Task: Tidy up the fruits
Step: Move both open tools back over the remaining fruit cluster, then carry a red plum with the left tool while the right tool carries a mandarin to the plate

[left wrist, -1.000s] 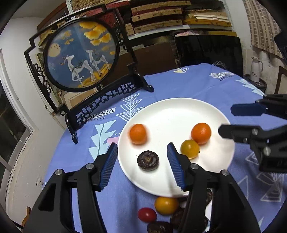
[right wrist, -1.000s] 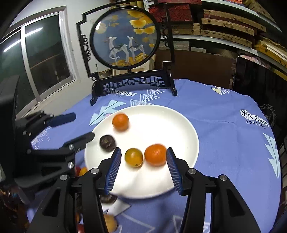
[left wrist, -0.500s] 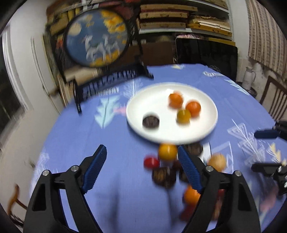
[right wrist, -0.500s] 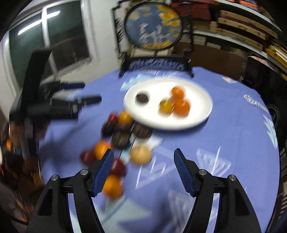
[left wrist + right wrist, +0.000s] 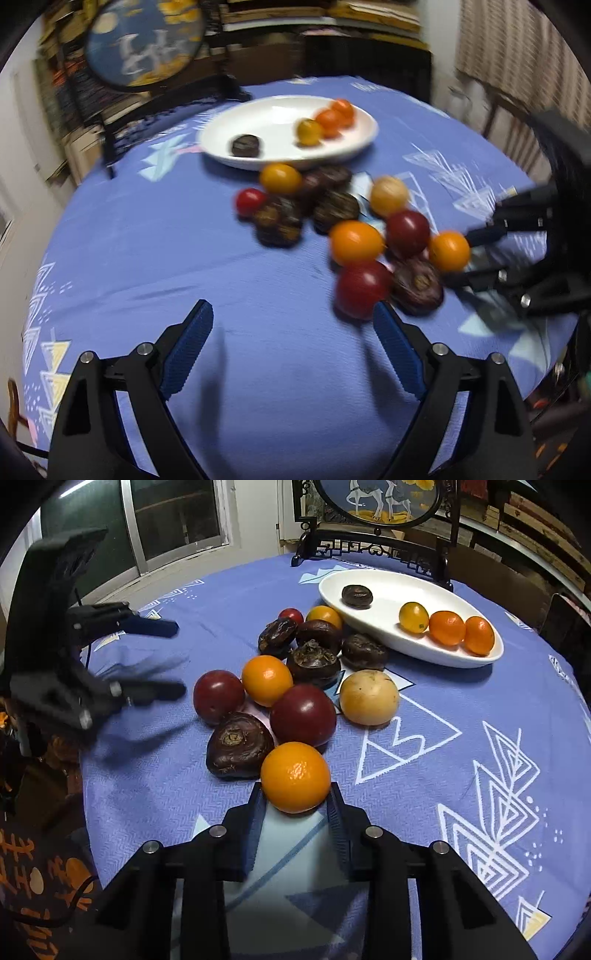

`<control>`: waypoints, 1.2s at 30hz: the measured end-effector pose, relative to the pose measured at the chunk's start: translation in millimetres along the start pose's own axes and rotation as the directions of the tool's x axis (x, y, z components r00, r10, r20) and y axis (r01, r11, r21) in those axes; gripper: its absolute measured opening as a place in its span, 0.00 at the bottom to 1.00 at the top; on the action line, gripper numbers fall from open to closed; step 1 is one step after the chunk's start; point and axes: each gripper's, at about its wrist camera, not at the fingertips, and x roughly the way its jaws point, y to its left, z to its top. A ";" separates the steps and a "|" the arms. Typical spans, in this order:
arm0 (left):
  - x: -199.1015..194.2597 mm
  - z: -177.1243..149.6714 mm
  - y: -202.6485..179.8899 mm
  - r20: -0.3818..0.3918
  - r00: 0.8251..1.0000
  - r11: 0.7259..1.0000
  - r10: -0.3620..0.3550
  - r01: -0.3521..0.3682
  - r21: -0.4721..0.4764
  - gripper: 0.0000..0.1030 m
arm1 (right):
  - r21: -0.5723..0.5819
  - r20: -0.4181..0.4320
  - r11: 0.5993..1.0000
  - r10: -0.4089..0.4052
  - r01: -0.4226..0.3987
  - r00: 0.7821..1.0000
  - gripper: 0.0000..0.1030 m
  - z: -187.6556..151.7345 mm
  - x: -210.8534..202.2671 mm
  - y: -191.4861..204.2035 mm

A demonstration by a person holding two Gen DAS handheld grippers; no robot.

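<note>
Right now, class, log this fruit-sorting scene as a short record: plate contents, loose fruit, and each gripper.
plate: white; holds one dark fruit, one yellow fruit, two oranges
loose pile: orange, red, dark and pale fruits on the blue tablecloth, beside the plate
right gripper: fingers on both sides of the nearest orange fruit
left gripper: open, empty, near the pile

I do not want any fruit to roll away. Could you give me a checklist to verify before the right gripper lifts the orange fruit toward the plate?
1. Right gripper jaws on both sides of the orange fruit: ok.
2. Grip firm enough to lift: cannot tell.
3. Neighbours apart from it: not ok. The dark fruit and the red fruit lie right against it.
4. Free space on the white plate: ok.
5. Left gripper open, holding nothing: ok.
</note>
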 end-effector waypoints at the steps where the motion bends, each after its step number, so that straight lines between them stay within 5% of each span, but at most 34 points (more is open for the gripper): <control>1: 4.2 0.6 -3.6 -0.009 1.000 1.000 -0.007 0.007 0.012 0.83 | 0.011 0.003 1.000 -0.001 0.001 1.000 0.33 -0.4 -2.9 -2.6; 9: 29.0 13.8 -11.1 -0.039 0.998 0.999 -0.046 0.047 0.013 0.81 | 0.083 0.009 0.996 -0.018 0.017 1.000 0.33 -8.6 -10.7 -22.8; 13: 35.7 20.2 -18.8 -0.070 0.990 0.992 -0.122 0.123 0.019 0.36 | 0.096 0.007 0.995 -0.018 0.017 1.000 0.33 -7.9 -6.9 -25.1; 21: 12.9 30.4 -16.6 -0.040 0.993 0.993 -0.112 0.113 0.028 0.35 | 0.093 0.041 0.995 -0.027 0.023 0.999 0.33 2.6 -18.4 -32.9; 30: -1.2 144.0 20.7 0.152 0.985 0.992 0.080 -0.064 -0.107 0.35 | 0.106 0.256 0.990 -0.120 0.096 0.959 0.33 92.4 -56.8 -66.7; 36: 53.8 193.6 38.3 0.077 0.987 0.976 0.137 -0.122 -0.179 0.35 | 0.205 0.254 0.973 -0.157 0.105 0.954 0.33 152.0 -16.7 -115.8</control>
